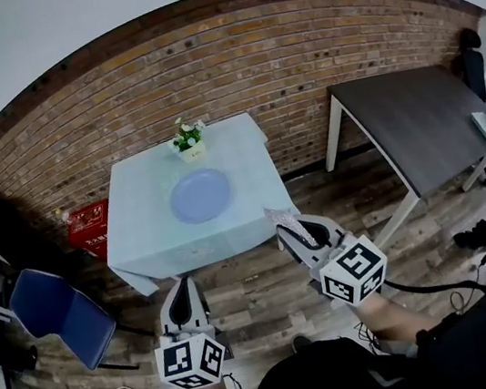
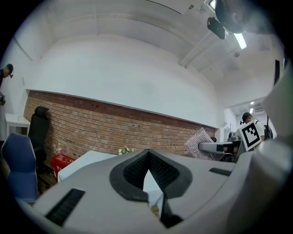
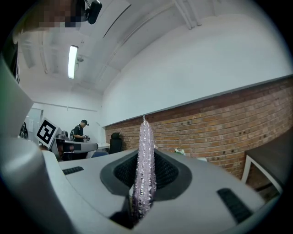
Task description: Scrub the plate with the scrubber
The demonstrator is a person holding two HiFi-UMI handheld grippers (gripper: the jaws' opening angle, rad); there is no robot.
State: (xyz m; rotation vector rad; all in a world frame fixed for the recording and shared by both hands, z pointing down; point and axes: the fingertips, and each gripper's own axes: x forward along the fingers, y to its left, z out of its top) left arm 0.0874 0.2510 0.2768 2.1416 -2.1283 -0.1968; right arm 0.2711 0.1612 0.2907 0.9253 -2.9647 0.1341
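Brick wall behind, the cloth-covered table (image 1: 140,238) carries the blue plate (image 1: 201,195), well ahead of both jaws. Our right gripper (image 1: 297,231) is clenched on the glittery scrubber (image 3: 145,164); our left gripper (image 1: 183,289) is closed on nothing. We should step closer, lay the scrubber's broad face flat on the plate and press lightly so it doesn't slide.
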